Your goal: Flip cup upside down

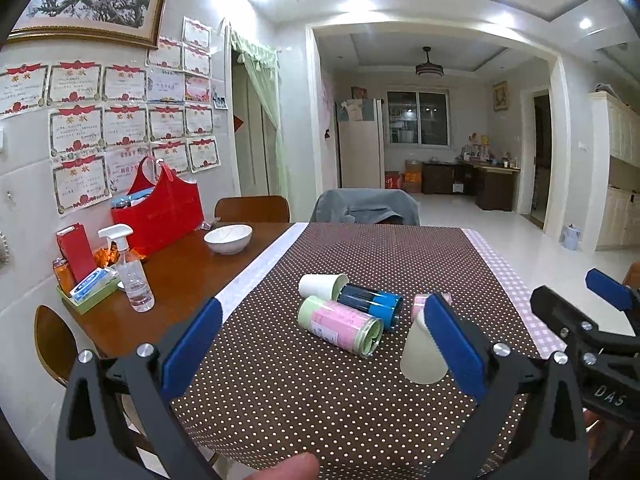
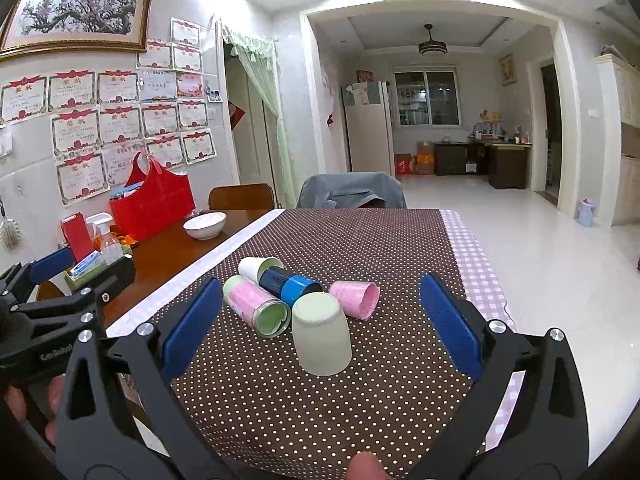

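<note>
A pale green cup [image 2: 322, 334] stands upside down on the dotted brown tablecloth [image 2: 320, 408]; it also shows in the left wrist view [image 1: 422, 354], partly behind my finger. Behind it lie a pink-and-green cup [image 2: 256, 306], a blue-and-black cup [image 2: 290, 282], a white cup [image 2: 254, 268] and a pink cup [image 2: 356, 298], all on their sides. My right gripper [image 2: 320, 324] is open and empty, its jaws wide either side of the green cup, not touching it. My left gripper [image 1: 320, 340] is open and empty, above the cloth near the lying cups [image 1: 340, 324].
On the bare wooden table to the left stand a white bowl [image 1: 228, 238], a spray bottle [image 1: 130, 276], a red bag [image 1: 160, 210] and a green tray of small items [image 1: 86, 294]. Chairs [image 1: 364, 206] stand at the far edge. The table's right edge drops to tiled floor.
</note>
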The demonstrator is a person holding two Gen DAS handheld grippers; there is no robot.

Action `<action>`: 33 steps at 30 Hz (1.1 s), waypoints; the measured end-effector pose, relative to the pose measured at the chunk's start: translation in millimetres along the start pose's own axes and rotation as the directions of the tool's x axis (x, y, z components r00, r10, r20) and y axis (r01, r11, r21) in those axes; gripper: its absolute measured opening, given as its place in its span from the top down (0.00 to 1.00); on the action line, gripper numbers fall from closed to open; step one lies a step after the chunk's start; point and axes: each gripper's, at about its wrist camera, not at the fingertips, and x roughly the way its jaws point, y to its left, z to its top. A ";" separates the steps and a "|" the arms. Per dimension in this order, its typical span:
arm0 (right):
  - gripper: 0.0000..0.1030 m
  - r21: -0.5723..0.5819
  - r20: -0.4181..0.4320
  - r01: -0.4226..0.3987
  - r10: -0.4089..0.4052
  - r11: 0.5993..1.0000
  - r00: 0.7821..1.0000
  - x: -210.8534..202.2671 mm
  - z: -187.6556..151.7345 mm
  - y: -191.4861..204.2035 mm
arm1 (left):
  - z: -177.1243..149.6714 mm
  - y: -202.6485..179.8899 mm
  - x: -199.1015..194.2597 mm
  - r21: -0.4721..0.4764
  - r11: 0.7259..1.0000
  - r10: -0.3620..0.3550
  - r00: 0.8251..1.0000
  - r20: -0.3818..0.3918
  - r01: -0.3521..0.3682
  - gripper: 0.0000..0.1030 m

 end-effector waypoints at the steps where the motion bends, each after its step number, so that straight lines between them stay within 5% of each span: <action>1: 0.06 -0.002 -0.003 -0.001 0.001 1.000 1.000 0.5 -0.6 0.8 | -0.5 0.3 0.3 -0.002 1.000 0.001 1.000 -0.001 -0.001 0.04; 33: 0.06 -0.005 -0.014 0.005 -0.005 1.000 1.000 6.7 -4.6 0.3 | -5.1 -2.5 0.6 -0.004 1.000 -0.013 1.000 0.004 0.013 0.04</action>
